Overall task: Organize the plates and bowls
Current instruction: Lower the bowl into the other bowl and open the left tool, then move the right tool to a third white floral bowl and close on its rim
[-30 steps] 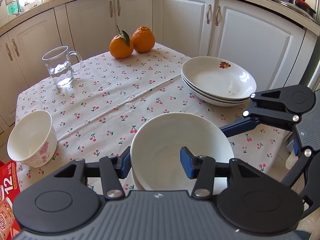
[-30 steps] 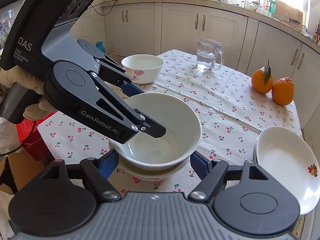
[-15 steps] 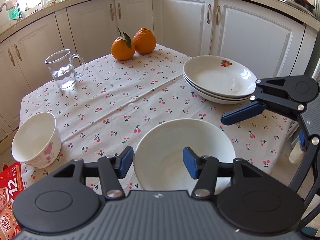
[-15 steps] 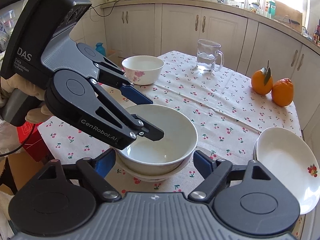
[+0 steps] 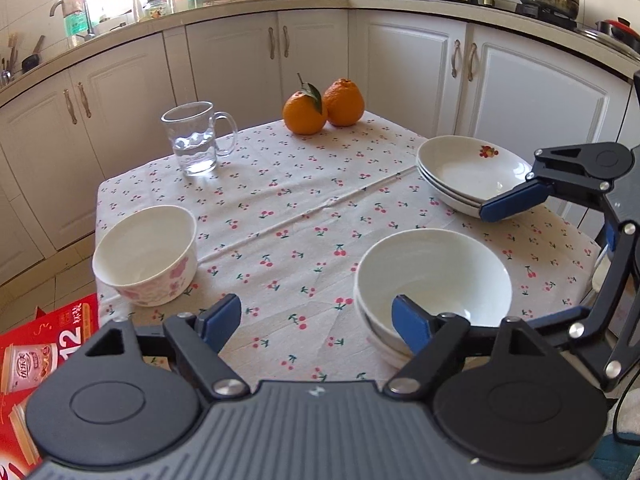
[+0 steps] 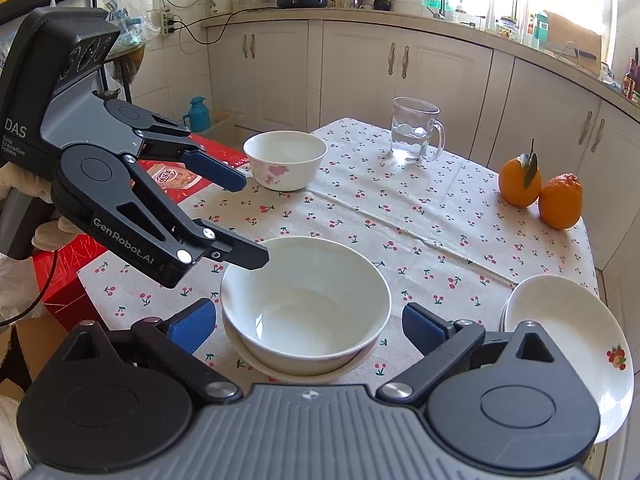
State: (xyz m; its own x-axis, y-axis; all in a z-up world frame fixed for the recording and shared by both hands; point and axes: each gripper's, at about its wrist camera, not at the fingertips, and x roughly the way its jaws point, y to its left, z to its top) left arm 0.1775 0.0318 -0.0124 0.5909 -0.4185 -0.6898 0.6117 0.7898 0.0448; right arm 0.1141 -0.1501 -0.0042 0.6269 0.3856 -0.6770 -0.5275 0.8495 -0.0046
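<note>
A stack of plain white bowls (image 5: 434, 280) (image 6: 306, 304) stands near the table's front edge. My left gripper (image 5: 316, 318) (image 6: 252, 216) is open and empty, to the left of and clear of the stack. My right gripper (image 6: 306, 326) is open with its fingers either side of the stack, not touching it; one blue fingertip (image 5: 516, 202) shows in the left wrist view. A pink-flowered white bowl (image 5: 146, 256) (image 6: 285, 159) stands alone at a table corner. A stack of shallow white plates (image 5: 472, 174) (image 6: 568, 344) sits on the other side.
A glass mug of water (image 5: 198, 138) (image 6: 414, 130) and two oranges (image 5: 324, 106) (image 6: 540, 186) stand at the far side of the cherry-print tablecloth (image 5: 304, 216). A red carton (image 5: 36, 360) lies below the table's corner. White kitchen cabinets (image 5: 312, 52) surround the table.
My left gripper opened, let go of the top bowl's rim and pulled back to the left. The bowl now rests on the stack. My right gripper drew back slightly.
</note>
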